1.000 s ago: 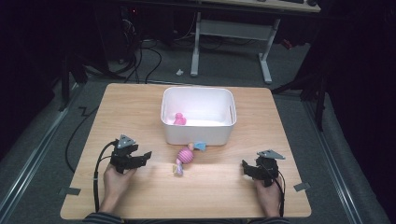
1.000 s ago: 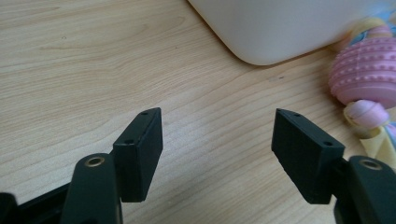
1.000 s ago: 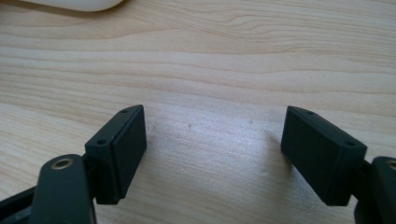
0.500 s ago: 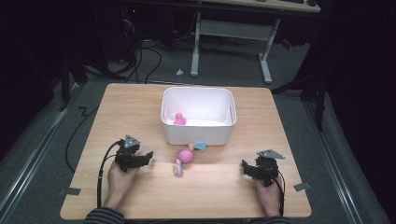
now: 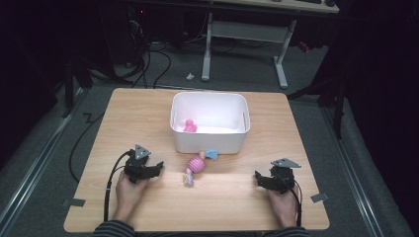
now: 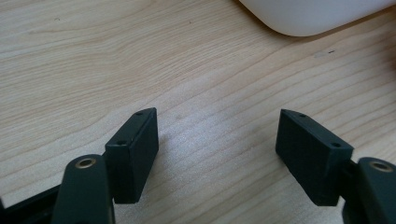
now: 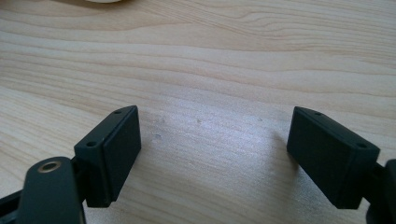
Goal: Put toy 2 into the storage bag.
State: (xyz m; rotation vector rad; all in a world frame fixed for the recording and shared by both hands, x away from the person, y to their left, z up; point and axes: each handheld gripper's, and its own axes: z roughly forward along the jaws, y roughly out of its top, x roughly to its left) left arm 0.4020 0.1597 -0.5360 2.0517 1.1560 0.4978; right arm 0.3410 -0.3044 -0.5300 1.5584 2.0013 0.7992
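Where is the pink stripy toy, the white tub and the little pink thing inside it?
pink stripy toy [image 5: 197, 165], high view, on its round striped middle.
white tub [image 5: 207, 143], high view, on its front wall.
little pink thing [image 5: 189, 126], high view, on its body, inside the tub.

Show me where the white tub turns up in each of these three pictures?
High view: the white tub stands at the table's middle, just beyond the pink toy.
Left gripper view: its rounded wall fills the top right corner.
Right gripper view: a pale sliver at the top edge, left of the middle, is probably its base.
Shared landmark: the light wooden table.
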